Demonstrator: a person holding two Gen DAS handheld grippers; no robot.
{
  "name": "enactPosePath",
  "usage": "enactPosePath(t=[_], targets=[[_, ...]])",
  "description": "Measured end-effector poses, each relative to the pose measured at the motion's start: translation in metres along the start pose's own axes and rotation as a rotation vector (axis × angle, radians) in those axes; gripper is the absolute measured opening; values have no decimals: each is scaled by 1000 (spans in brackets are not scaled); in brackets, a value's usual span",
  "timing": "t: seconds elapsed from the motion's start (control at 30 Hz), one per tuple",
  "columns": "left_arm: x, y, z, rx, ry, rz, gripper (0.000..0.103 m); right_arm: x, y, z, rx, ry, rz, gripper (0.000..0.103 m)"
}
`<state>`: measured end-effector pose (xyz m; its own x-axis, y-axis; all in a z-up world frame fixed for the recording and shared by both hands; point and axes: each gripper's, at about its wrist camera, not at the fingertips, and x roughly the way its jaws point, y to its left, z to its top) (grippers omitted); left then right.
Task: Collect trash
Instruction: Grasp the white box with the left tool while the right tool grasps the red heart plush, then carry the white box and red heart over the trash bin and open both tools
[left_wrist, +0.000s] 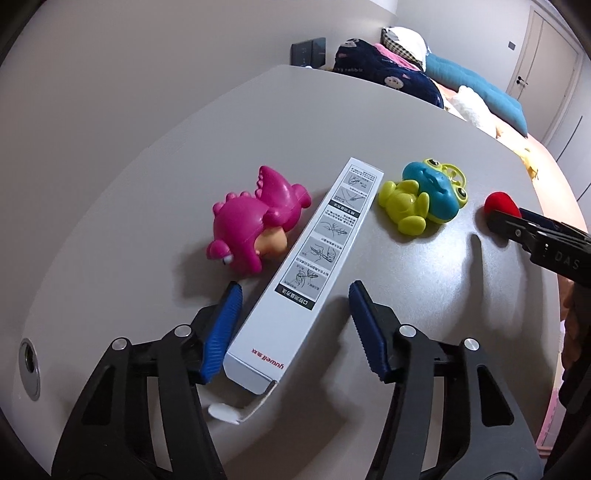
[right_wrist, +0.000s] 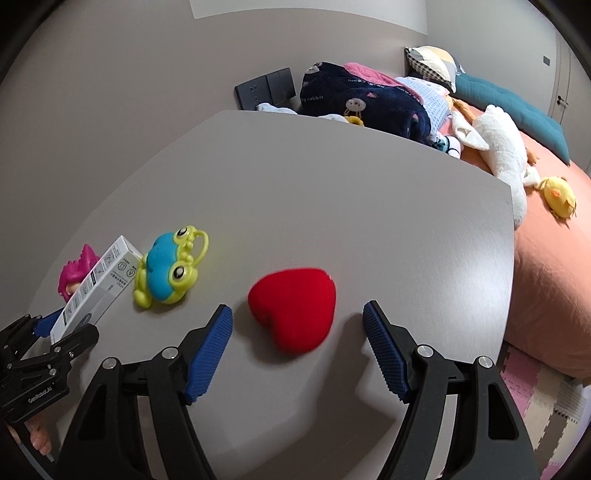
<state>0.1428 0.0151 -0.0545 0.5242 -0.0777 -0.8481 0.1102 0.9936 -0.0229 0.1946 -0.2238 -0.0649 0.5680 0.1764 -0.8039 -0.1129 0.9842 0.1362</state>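
The left gripper (left_wrist: 293, 321) is held low over the grey tabletop (left_wrist: 147, 184), angled forward and down, its blue ribbed fingers (left_wrist: 221, 332) spread wide. Between them lies the near end of a long white cardboard box (left_wrist: 310, 266) printed with instruction drawings, flat on the table with its end flap hanging open; the left finger sits just beside the box's edge, the right finger stands clear of it. A pink plastic dinosaur toy (left_wrist: 251, 225) lies to the box's left, a blue and yellow-green plastic frog toy (left_wrist: 424, 199) to its right.

The right gripper (right_wrist: 297, 347) hovers in much the same forward-tilted pose further right, fingers (right_wrist: 207, 354) also spread apart, framing a red plush heart (right_wrist: 295, 306) that rests on the table untouched.
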Motion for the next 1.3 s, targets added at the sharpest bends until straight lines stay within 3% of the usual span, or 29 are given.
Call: enactPosePath(t=[0.07,0.17,0.2,0.27,0.33,0.47,0.83,1.3], targets=[[2,-1,3,7,0,-3,59,2,1,2,-11,-3,-9,72],[4,-4,6,20,1,-11,59,3,2,4,-34,-9,-16,57],[4,-5,7,22,1,-16,59,3,3,4,-41,-10,-15,48],[5,-6,8,24,-2,-20,57,2,3,4,-45,-8,-7,49],[5,-8,9,37,-15,-10,41,1,3,3,-49,-10,-4,48],[3,-10,7,39,-32,-11,29,-1,3,0,-43,-12,7,48],[-24,-17,3,28,-112,1,27,-26,0,-9,-17,-32,40,48],[-67,-53,-14,48,-168,-50,27,-86,-16,-34,7,-84,30,48]])
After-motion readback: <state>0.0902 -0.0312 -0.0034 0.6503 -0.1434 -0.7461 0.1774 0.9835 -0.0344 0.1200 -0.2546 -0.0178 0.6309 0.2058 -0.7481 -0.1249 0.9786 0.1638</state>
